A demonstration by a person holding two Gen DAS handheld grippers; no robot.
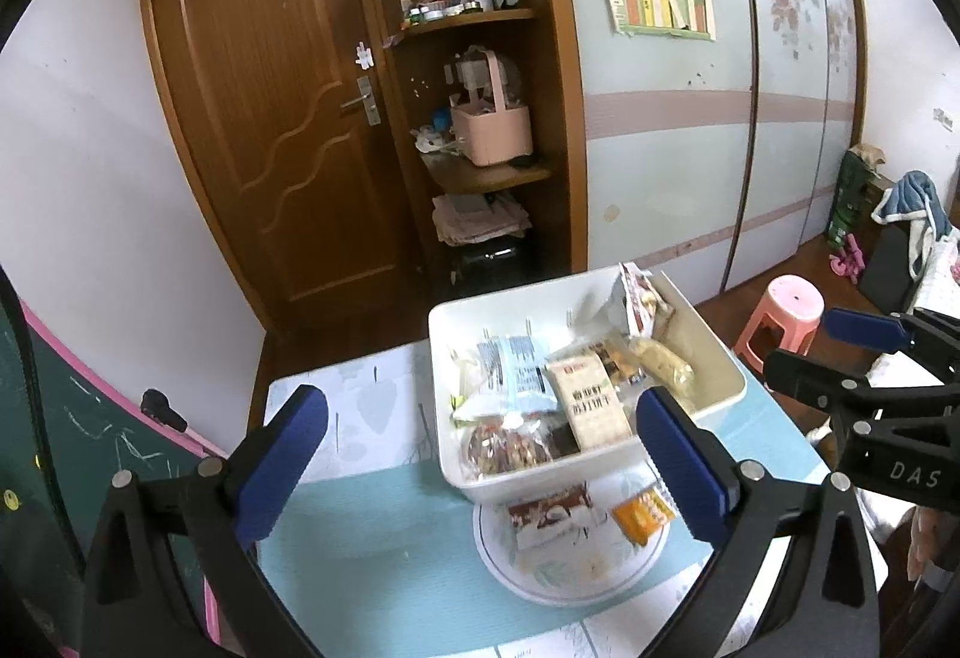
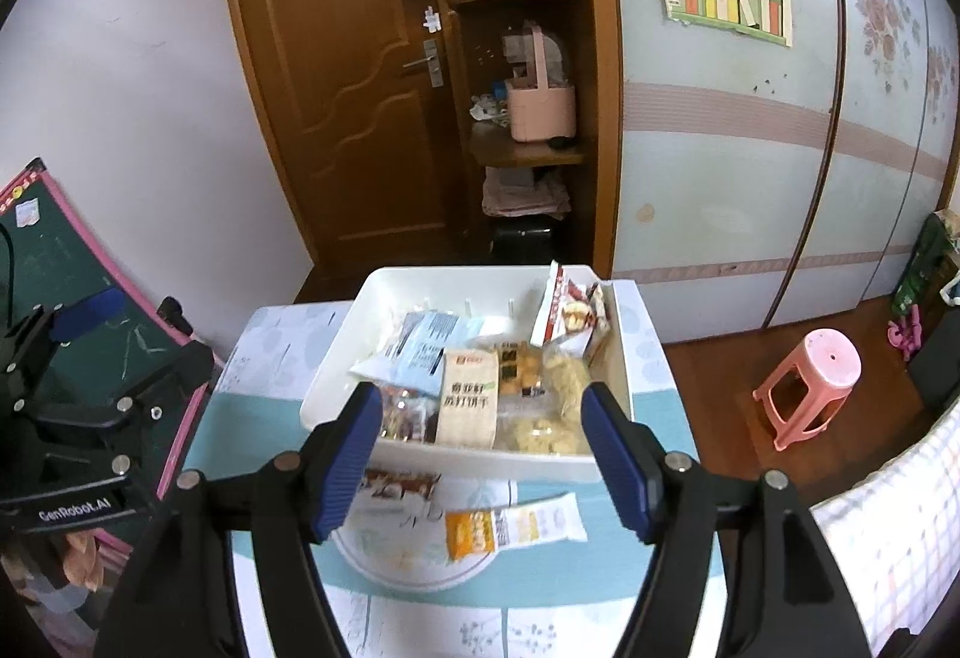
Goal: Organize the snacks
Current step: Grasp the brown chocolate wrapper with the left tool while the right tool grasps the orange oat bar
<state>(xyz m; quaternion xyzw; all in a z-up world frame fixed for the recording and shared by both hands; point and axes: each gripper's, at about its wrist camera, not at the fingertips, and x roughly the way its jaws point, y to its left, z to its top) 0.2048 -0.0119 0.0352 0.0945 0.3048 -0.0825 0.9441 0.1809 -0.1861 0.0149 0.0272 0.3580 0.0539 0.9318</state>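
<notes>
Both claws, left gripper (image 1: pixel 480 454) "GenRobot.AI" and right gripper (image 2: pixel 483 457) "DAS", gape wide, gripping nothing

Snack packets (image 2: pixel 468 388) lie in the bin (image 2: pixel 336 358) on the table (image 2: pixel 270 418), behind a plate (image 2: pixel 390 562) bearing two more.

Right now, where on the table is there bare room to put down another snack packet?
The tablecloth left of the white bin and the plate is bare, up to the far left corner. The bin is packed with packets. The plate holds the orange packet and a brown one, with little rim spare.
</notes>
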